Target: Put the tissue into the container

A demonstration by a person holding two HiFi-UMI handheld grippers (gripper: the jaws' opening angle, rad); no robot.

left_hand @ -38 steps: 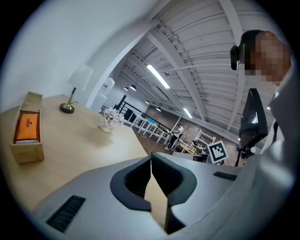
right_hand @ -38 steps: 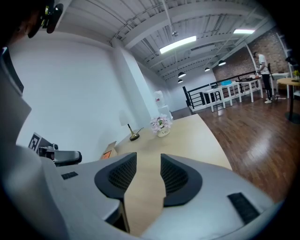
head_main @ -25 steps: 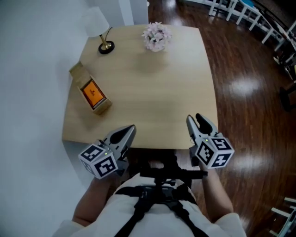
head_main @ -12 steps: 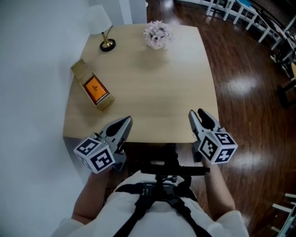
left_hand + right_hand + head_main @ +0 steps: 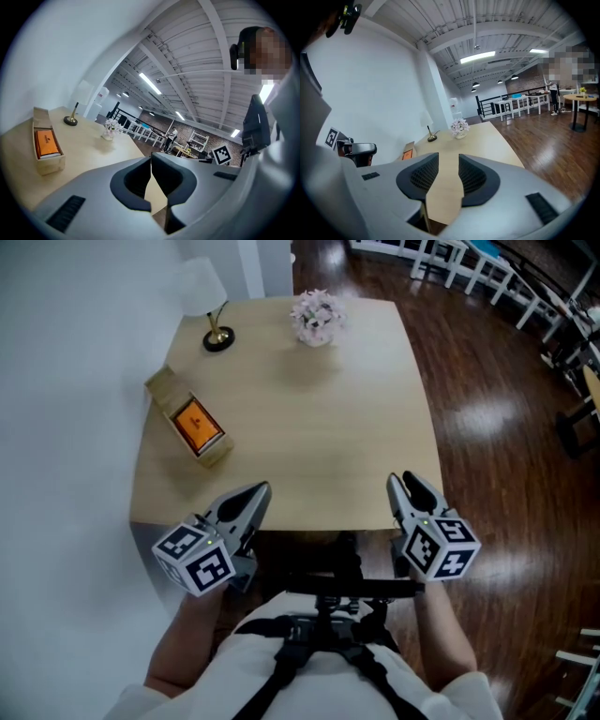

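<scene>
A long tan open box lies at the table's left edge with a flat orange packet inside it. The left gripper view shows the same box and packet ahead on the left. My left gripper hovers over the near table edge. It is well short of the box, with its jaws shut on nothing. My right gripper hangs over the near right edge. Its jaws have just been closing, but a gap remains with nothing between them. The box is small and far left in the right gripper view.
A small lamp with a brass foot stands at the table's far left corner. A pot of pale flowers stands at the far middle. The light wooden table meets a white wall on the left and dark wooden floor on the right.
Both grippers have drawn back a little toward the table's near edge. The box, lamp and flowers have not moved on the table.
</scene>
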